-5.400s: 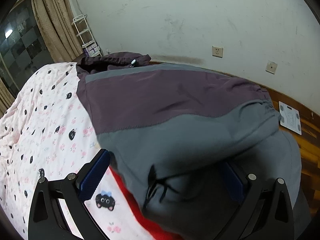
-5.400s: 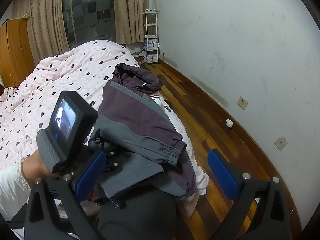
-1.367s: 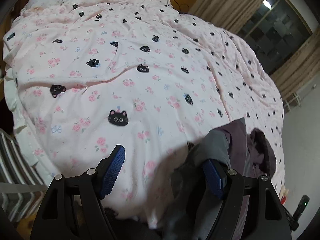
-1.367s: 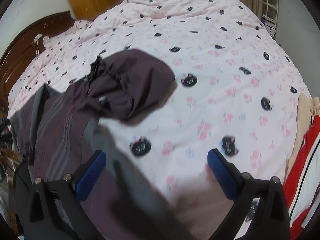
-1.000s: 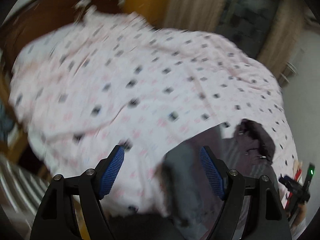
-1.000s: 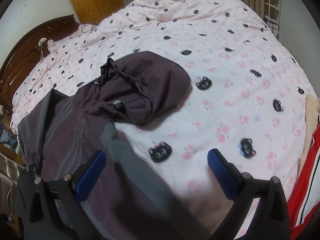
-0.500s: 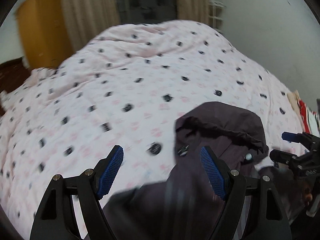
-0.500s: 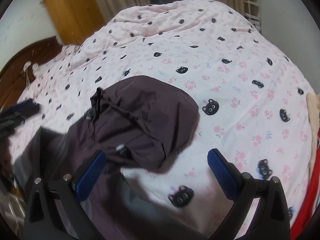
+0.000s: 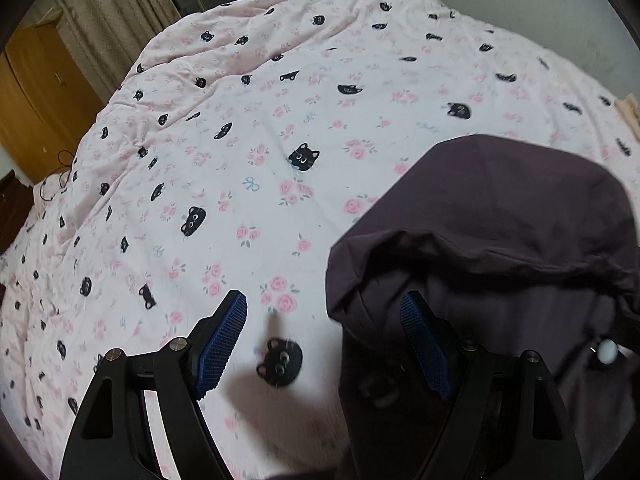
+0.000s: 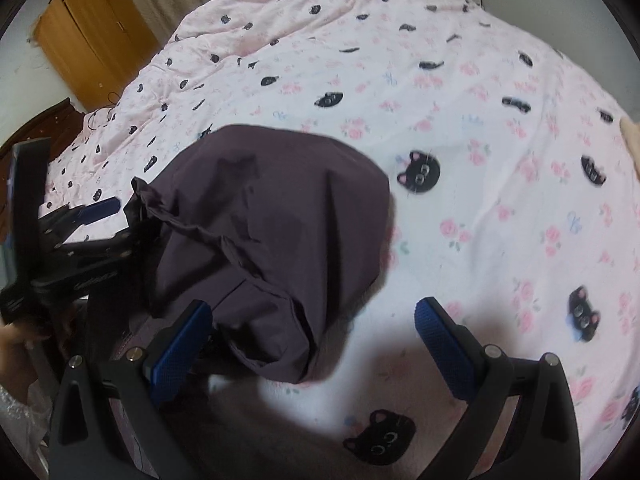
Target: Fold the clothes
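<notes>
A dark purple hooded jacket lies on the pink cat-print bedspread (image 9: 280, 128); its hood (image 9: 500, 216) fills the lower right of the left wrist view and shows at centre left of the right wrist view (image 10: 280, 216). My left gripper (image 9: 324, 344) is open and empty, its right finger over the hood's left edge. It also shows in the right wrist view (image 10: 96, 216) beside the hood. My right gripper (image 10: 312, 344) is open and empty, its left finger over the hood's lower edge.
The bedspread (image 10: 480, 120) stretches far ahead of both grippers. A wooden wardrobe (image 10: 92, 40) and curtains (image 9: 120, 12) stand beyond the bed. A dark wooden headboard (image 10: 36, 128) is at far left. A beige cloth (image 9: 628, 108) lies at the bed's right edge.
The jacket went from the bed's edge by the wall to lying spread on the bedspread. Both grippers have swung round and closed in on the hood, one at each side.
</notes>
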Action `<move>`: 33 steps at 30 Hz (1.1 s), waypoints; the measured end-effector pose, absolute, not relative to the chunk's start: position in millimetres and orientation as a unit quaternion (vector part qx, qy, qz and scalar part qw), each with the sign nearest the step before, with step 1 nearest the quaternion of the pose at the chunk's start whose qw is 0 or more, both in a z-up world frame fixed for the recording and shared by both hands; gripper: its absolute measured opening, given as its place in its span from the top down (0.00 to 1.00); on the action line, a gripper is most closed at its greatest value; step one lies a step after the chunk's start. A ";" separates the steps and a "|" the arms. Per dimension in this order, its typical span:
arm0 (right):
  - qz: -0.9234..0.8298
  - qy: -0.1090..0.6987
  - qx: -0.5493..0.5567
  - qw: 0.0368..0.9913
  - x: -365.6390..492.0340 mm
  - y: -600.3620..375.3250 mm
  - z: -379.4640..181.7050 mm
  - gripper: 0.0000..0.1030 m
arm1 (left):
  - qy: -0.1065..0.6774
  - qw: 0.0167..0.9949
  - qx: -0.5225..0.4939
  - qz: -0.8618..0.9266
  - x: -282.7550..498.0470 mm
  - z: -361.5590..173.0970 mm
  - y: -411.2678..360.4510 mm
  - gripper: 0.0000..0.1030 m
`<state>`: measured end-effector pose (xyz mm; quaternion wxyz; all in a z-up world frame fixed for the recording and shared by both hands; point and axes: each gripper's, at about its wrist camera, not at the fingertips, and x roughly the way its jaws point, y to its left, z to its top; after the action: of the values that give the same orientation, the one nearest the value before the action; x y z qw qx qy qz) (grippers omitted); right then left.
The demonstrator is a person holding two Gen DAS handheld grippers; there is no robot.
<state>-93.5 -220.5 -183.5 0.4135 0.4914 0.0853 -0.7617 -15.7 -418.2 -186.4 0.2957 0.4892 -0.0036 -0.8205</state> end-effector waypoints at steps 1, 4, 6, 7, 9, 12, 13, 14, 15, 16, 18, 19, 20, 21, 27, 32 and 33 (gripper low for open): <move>-0.765 0.089 0.489 0.409 -93.6 -220.7 -186.1 0.00 | -0.010 0.301 0.489 -0.818 -17.1 -189.0 -419.8 0.27; -0.778 0.112 0.482 0.386 -95.4 -224.9 -193.7 0.00 | -0.023 0.316 0.491 -0.811 -20.6 -194.4 -423.3 0.27; -0.790 0.124 0.474 0.368 -97.9 -227.2 -196.0 0.00 | -0.031 0.330 0.486 -0.809 -20.9 -194.5 -425.4 0.27; -0.796 0.132 0.469 0.359 -99.2 -228.8 -197.4 0.00 | -0.030 0.337 0.482 -0.808 -20.3 -193.7 -427.1 0.27; -0.805 0.145 0.462 0.343 -103.5 -232.3 -200.0 0.00 | -0.023 0.349 0.471 -0.810 -17.8 -190.2 -431.5 0.25; -0.820 0.148 0.446 0.327 -113.1 -232.8 -198.4 0.01 | -0.007 0.366 0.450 -0.815 -9.3 -181.6 -439.3 0.25; -0.828 0.151 0.436 0.319 -117.2 -232.0 -196.1 0.01 | -0.001 0.368 0.444 -0.817 -6.2 -179.1 -441.8 0.25; -0.832 0.154 0.428 0.317 -120.1 -232.1 -193.7 0.01 | 0.004 0.367 0.440 -0.820 -3.0 -177.1 -444.2 0.25; -0.830 0.157 0.426 0.325 -120.6 -233.9 -191.4 0.01 | 0.008 0.366 0.436 -0.822 -0.7 -175.8 -446.2 0.25; -0.827 0.159 0.425 0.333 -121.1 -235.8 -189.0 0.03 | 0.009 0.364 0.433 -0.824 0.7 -175.3 -447.5 0.25; -0.821 0.164 0.421 0.348 -122.1 -239.6 -184.3 0.18 | 0.012 0.357 0.432 -0.829 1.6 -174.6 -447.9 0.30; -0.819 0.166 0.419 0.356 -122.7 -241.4 -181.9 0.31 | 0.014 0.351 0.434 -0.830 0.3 -174.2 -446.7 0.43; -0.816 0.169 0.417 0.364 -123.2 -243.3 -179.6 0.45 | 0.017 0.345 0.435 -0.831 -1.0 -173.8 -445.4 0.59; -0.813 0.171 0.415 0.372 -123.7 -245.2 -177.2 0.50 | 0.019 0.339 0.437 -0.833 -2.3 -173.4 -444.2 0.64; -0.809 0.177 0.393 0.401 -123.8 -259.8 -156.5 0.75 | 0.024 0.348 0.424 -0.836 -5.6 -158.7 -438.7 0.87; -0.818 0.180 0.355 0.416 -127.2 -283.5 -125.0 0.76 | 0.031 0.394 0.377 -0.838 3.7 -128.3 -450.8 0.87; -0.822 0.186 0.338 0.419 -128.9 -293.9 -114.3 0.76 | 0.027 0.406 0.366 -0.837 5.8 -122.2 -452.3 0.87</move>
<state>-128.9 -293.9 -114.3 0.4188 0.3375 0.1856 -0.8223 5.8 -452.3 -122.2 0.4057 0.3658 0.0271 -0.8372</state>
